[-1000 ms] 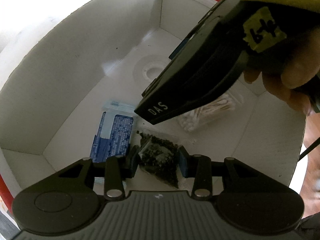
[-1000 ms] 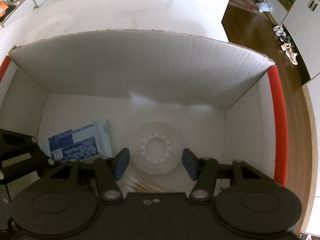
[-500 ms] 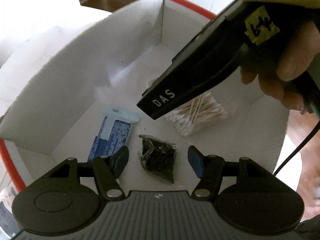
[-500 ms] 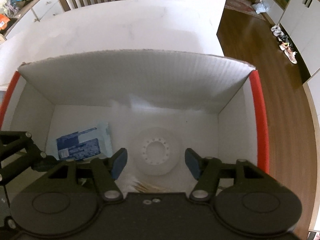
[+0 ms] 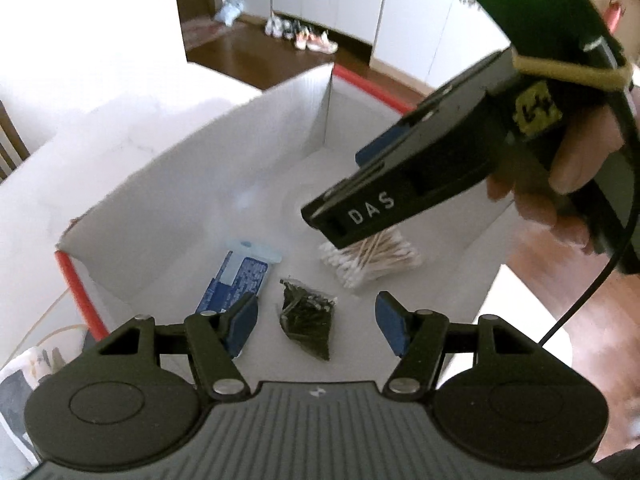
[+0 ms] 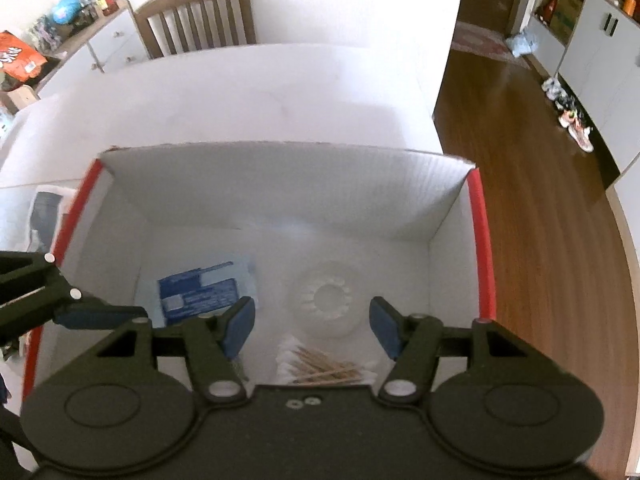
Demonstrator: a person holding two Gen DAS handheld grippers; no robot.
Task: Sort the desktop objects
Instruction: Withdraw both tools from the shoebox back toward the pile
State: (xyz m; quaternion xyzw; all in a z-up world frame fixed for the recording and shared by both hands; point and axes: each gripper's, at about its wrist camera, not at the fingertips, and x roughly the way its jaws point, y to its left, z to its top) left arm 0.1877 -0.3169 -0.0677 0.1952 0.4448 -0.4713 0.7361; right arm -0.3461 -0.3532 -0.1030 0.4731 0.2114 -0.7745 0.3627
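Note:
A white cardboard box (image 5: 168, 184) with red edges holds the sorted items. On its floor lie a small clear bag of dark bits (image 5: 306, 324), a blue printed packet (image 5: 236, 280), a bundle of cotton swabs (image 5: 372, 260) and a white round ring (image 6: 324, 300). My left gripper (image 5: 316, 326) hovers open above the dark bag, not touching it. My right gripper (image 6: 312, 326) is open and empty above the ring and the cotton swabs (image 6: 320, 366). The blue packet (image 6: 204, 294) lies to its left. A hand (image 5: 560, 184) holds the right gripper over the box.
The box (image 6: 280, 200) stands on a white table (image 6: 260, 92), close to its right edge above wooden floor (image 6: 520, 200). A plastic-wrapped item (image 6: 44, 216) lies outside the box at the left. A wooden chair (image 6: 196, 24) stands at the far side.
The left gripper let go of the bag of dark bits, which now lies on the box floor. Both grippers have risen, so the box looks smaller and the room shows.

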